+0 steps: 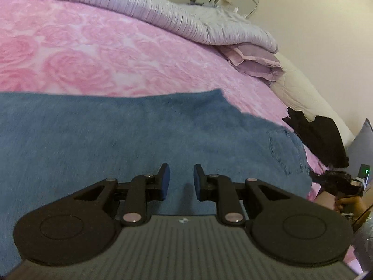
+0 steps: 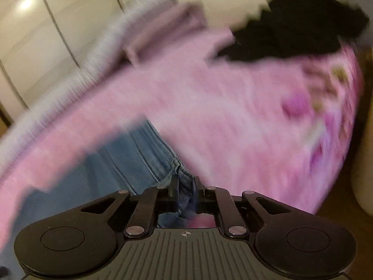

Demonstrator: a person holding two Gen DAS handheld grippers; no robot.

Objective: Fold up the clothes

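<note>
A blue denim garment [image 1: 139, 135] lies spread flat on the pink rose-patterned bed cover [image 1: 93, 53], with a patch pocket [image 1: 286, 149] near its right end. My left gripper [image 1: 181, 179] hovers over the denim's near part, jaws apart, with only flat cloth showing in the gap. In the blurred right wrist view, my right gripper [image 2: 185, 183] is shut on a bunched, seamed edge of the denim [image 2: 130, 158]. The left wrist view shows that right gripper [image 1: 338, 182] at the denim's right end, held by a hand [image 1: 347, 206].
A black garment [image 1: 319, 137] [image 2: 291, 30] lies crumpled on the bed beyond the denim's right end. A ribbed lilac blanket [image 1: 139, 7] and a folded lilac cloth [image 1: 256, 63] run along the bed's far side. Pale wardrobe doors [image 2: 46, 35] stand behind.
</note>
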